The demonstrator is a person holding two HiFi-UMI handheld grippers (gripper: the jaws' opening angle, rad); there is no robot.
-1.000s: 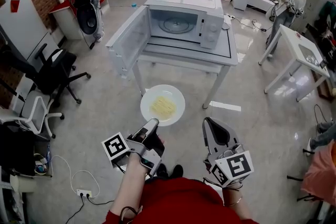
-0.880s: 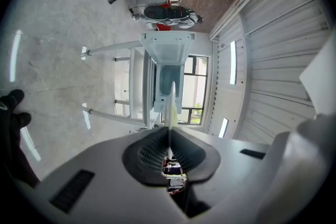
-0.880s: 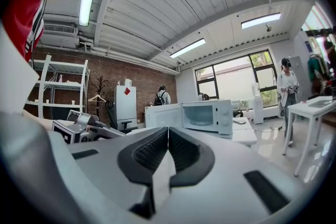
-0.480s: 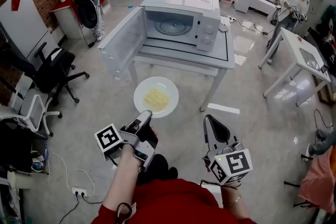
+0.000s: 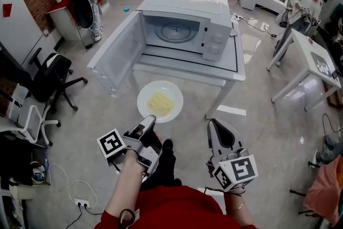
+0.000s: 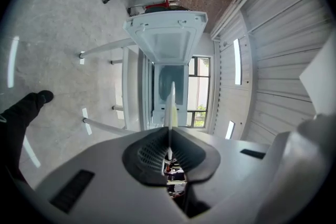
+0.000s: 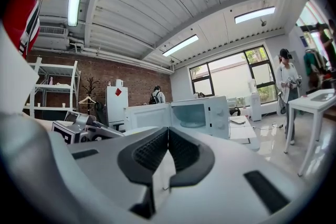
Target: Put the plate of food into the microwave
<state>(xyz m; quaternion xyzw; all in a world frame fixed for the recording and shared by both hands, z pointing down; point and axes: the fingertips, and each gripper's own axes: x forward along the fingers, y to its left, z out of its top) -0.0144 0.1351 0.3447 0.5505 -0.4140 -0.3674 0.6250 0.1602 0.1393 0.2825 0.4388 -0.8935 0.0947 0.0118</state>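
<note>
left gripper [image 5: 151, 119] pinching the edge of the plate [image 5: 145, 98] with yellow food [image 5: 162, 103], right gripper [image 5: 212, 124] jaws pressed together, microwave [image 5: 185, 21] door wide open

Ahead of you a white table [image 5: 236, 59] on the pale glossy floor [image 5: 96, 115], the white microwave [image 5: 182, 6] on its top, door swung open toward your left, a black office chair [image 5: 51, 75] on the floor left, a second white table [image 5: 311, 55] right.

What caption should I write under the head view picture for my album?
Left gripper holds the plate of food by its rim, facing the open microwave.
</note>
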